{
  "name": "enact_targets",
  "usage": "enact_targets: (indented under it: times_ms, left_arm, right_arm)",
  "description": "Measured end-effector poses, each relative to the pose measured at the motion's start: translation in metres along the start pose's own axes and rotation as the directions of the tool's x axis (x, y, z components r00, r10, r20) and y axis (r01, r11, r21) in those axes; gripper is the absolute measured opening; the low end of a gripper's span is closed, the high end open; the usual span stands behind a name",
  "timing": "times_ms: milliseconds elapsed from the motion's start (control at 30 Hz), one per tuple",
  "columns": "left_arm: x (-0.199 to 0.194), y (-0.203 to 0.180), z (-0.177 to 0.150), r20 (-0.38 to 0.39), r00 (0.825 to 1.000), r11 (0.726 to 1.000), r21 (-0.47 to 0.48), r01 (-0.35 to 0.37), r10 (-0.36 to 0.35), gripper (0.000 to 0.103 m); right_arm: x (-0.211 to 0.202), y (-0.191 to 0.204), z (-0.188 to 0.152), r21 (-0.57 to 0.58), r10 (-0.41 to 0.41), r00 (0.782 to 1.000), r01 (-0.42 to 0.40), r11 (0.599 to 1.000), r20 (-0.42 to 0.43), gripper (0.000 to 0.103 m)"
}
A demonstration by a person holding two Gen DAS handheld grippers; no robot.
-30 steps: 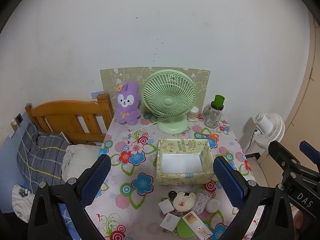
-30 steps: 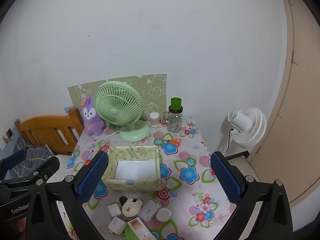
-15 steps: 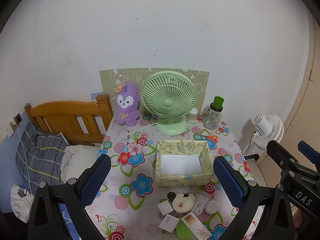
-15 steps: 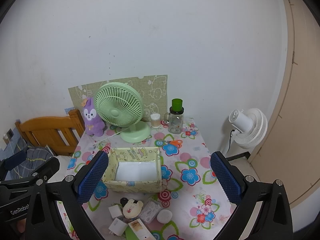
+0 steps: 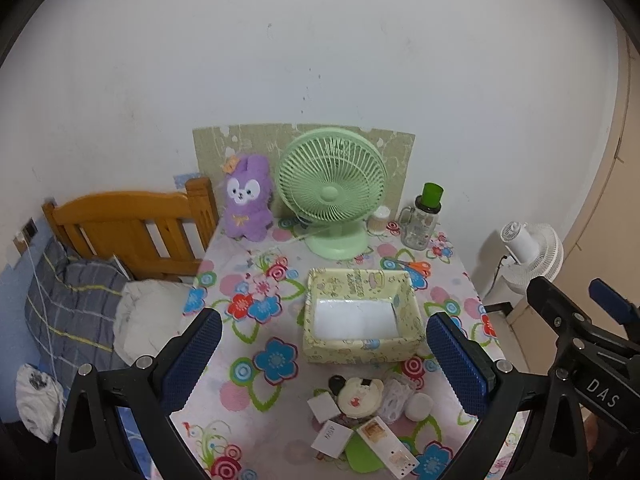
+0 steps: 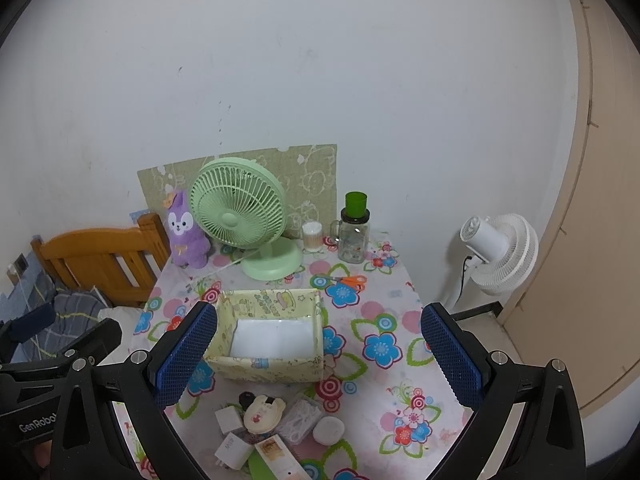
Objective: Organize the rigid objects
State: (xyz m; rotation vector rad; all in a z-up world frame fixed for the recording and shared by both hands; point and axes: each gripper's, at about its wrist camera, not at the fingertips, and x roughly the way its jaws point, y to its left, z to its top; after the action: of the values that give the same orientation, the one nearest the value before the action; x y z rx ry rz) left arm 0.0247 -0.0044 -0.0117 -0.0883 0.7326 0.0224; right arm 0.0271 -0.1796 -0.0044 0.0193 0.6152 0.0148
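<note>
An open yellow-green patterned box (image 5: 360,314) (image 6: 268,332) with a white floor stands mid-table, nothing inside it. Near the table's front edge lies a pile of small items: a cream bear-shaped case (image 5: 358,398) (image 6: 264,412), white cubes (image 5: 322,408), a clear plastic piece (image 6: 300,420), a round white puck (image 5: 420,406) (image 6: 328,430), a long white card (image 5: 388,444) on something green. My left gripper (image 5: 326,360) and right gripper (image 6: 316,354) hover high above the table, both open and holding nothing. The right gripper's body shows at the left view's right edge.
On the floral tablecloth (image 5: 256,360) at the back stand a green desk fan (image 5: 332,192), a purple plush rabbit (image 5: 246,196), a small white cup (image 5: 380,220), a green-lidded jar (image 5: 424,220) and orange scissors (image 5: 416,266). A wooden bed frame (image 5: 128,224) is left, a white floor fan (image 5: 532,248) right.
Both views have shifted slightly; the table sits a little lower and closer in frame. The fingers of both grippers stay spread the same, and nothing on the table has moved.
</note>
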Motion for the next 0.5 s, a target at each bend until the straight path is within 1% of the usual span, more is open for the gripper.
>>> enact_targets:
  times_ms: [400,500]
  left_arm:
    - [0.023,-0.001,-0.024,-0.031,0.999,1.0,0.026,-0.006,0.007,0.103]
    - [0.031,-0.001,-0.031,-0.036,0.999,1.0,0.028,-0.004,0.005,0.103]
  right_arm:
    - [0.029,-0.007,-0.031,-0.001,0.031,0.997,-0.031,1.0,-0.073,0.103]
    - [0.039,-0.011,-0.041,0.012,0.053,0.995,-0.052,0.999,-0.088,0.103]
